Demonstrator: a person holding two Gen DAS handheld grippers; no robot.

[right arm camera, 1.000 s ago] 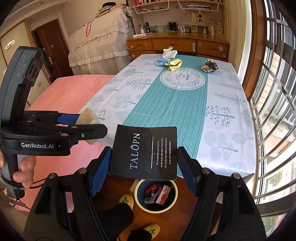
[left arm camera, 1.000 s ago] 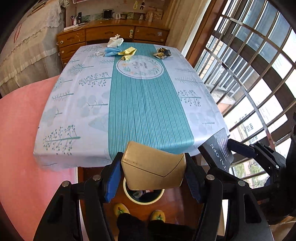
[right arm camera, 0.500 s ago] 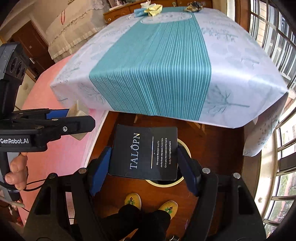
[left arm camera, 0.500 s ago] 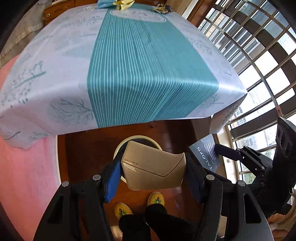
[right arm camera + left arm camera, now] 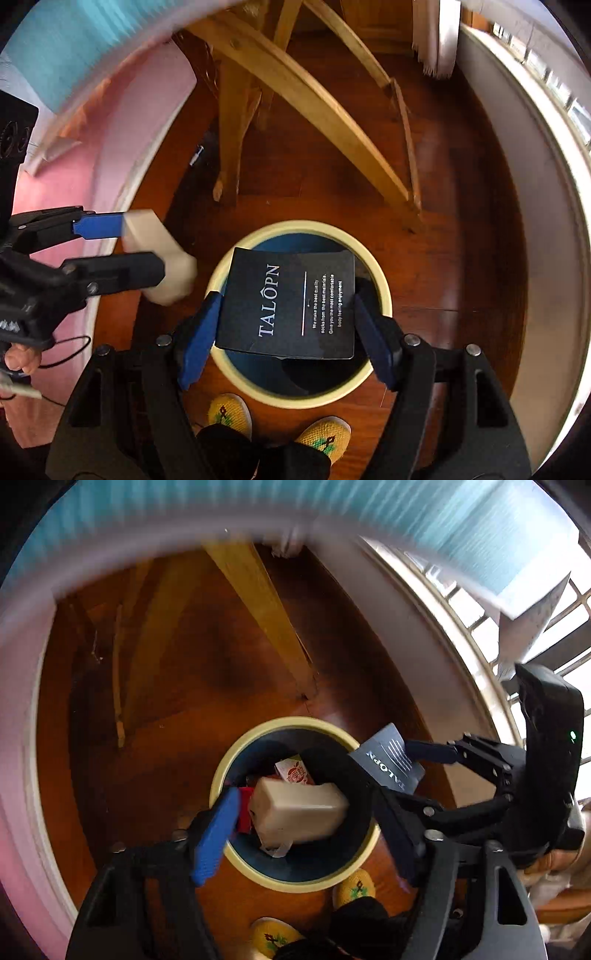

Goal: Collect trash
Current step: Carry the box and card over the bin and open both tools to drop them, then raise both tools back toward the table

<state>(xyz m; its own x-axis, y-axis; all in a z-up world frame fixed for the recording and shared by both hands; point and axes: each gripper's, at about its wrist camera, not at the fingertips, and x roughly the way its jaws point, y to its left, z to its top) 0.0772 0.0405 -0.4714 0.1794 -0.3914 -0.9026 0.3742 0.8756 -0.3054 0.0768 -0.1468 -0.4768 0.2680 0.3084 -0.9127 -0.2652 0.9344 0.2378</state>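
Under the table's edge, both grippers hang over a round bin (image 5: 364, 853) with a cream rim and dark blue inside, standing on the wooden floor (image 5: 166, 709).

From the left wrist view, the left gripper (image 5: 299, 823) has its jaws opening: the beige box (image 5: 299, 814) sits between the blue pads, a gap shows on each side of it, and it is tilted over the bin's mouth. This view alone looks into the bin, where a small white wrapper with a red print (image 5: 294, 773) and something red (image 5: 244, 810) lie below the box. It also shows the right gripper (image 5: 406, 771) from the side, with the dark card edge-on over the bin's rim.

From the right wrist view, the right gripper (image 5: 286, 317) pinches a black card (image 5: 288, 302) printed TALOPN, both blue pads against its side edges. The card lies flat over the bin's opening and hides what is inside. This view shows the left gripper (image 5: 147, 243) side-on, with the beige box blurred at its tip, beside the bin rather than above it as it seems in the other view. A hand (image 5: 20, 360) grips that tool's handle. Yellow slippers (image 5: 229, 410) stand just beside the bin, and pale wooden table legs (image 5: 295, 92) cross behind it.
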